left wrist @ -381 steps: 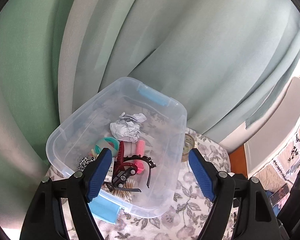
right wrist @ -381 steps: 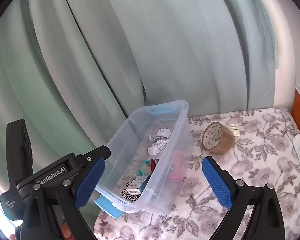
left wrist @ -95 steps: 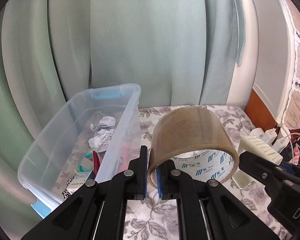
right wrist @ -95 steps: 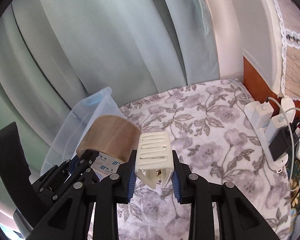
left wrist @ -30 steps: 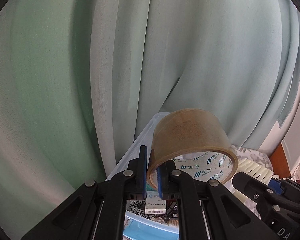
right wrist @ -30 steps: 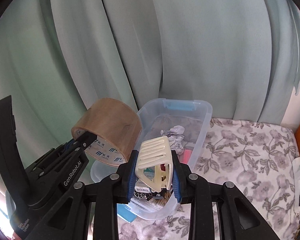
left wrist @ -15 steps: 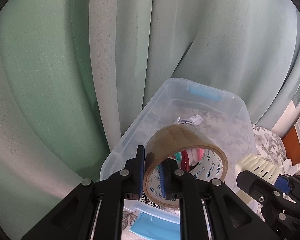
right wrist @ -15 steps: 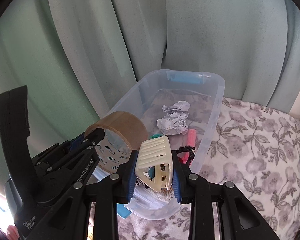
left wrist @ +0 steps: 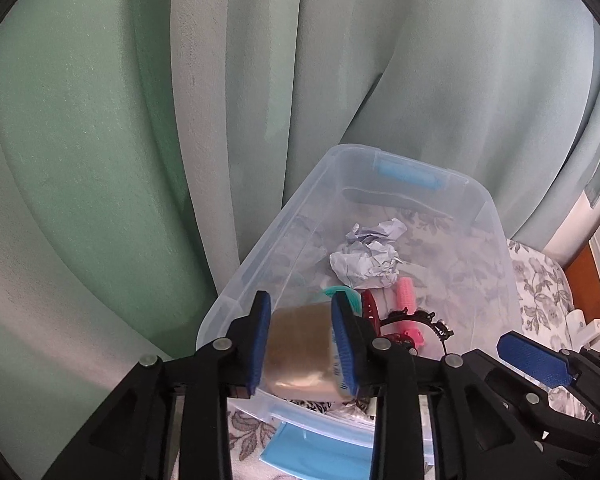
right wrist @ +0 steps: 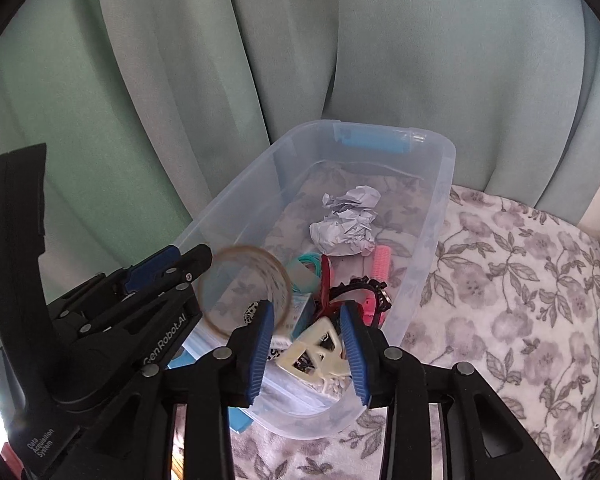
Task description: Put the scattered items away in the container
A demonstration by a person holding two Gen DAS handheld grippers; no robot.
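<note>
Left wrist view: the left tongs (left wrist: 302,340) hover over the near end of the clear plastic container (left wrist: 496,236), their jaws opening, with the blurred roll of brown packing tape (left wrist: 300,354) between the blue pads and no longer pinched. Deeper in the container lie a crumpled paper ball (left wrist: 366,258), a pink hair roller (left wrist: 406,294), a red comb-like piece (left wrist: 369,307) and a teal hair tie (left wrist: 340,291).

In the right wrist view the right tongs (right wrist: 308,344) are also opening; the cream plastic clip (right wrist: 314,350) sits loose between the pads, above the container's near end. The tape roll (right wrist: 244,292) appears blurred, just beside the left tongs (right wrist: 168,270), over the container (right wrist: 446,184). The container rests on a grey floral blanket (right wrist: 512,292), with pale green curtains (right wrist: 220,60) behind.
</note>
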